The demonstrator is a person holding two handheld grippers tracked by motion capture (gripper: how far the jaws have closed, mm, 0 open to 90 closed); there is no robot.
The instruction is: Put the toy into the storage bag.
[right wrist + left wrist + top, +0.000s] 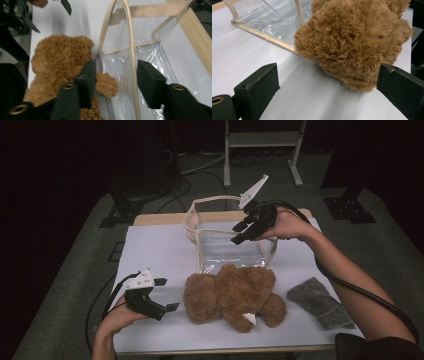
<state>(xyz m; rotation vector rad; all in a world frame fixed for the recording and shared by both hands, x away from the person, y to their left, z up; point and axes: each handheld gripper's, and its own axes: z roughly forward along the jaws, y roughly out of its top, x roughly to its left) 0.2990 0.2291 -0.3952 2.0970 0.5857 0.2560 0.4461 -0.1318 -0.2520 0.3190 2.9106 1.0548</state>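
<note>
Just now the right gripper (239, 232) hangs over the near rim of the clear plastic bag (227, 247) that stands open in the middle of the white table (160, 250). In the right gripper view its jaws are parted about halfway, with the bag's beige-trimmed rim (132, 60) running up between them; neither pad presses on it, so the rim is released, not grasped. The brown teddy bear (230, 296) lies on the table right against the bag's near wall, one paw showing just beside the right gripper's left jaw in that view. The left gripper (170, 295) rests low on the table near the bear's head, its jaws spread wide and holding nothing; in the left gripper view the bear's fur (354, 42) sits ahead of them, close to one jaw but apart from both. A grey cloth (320, 302) lies to the bear's right, near the table's edge.
</note>
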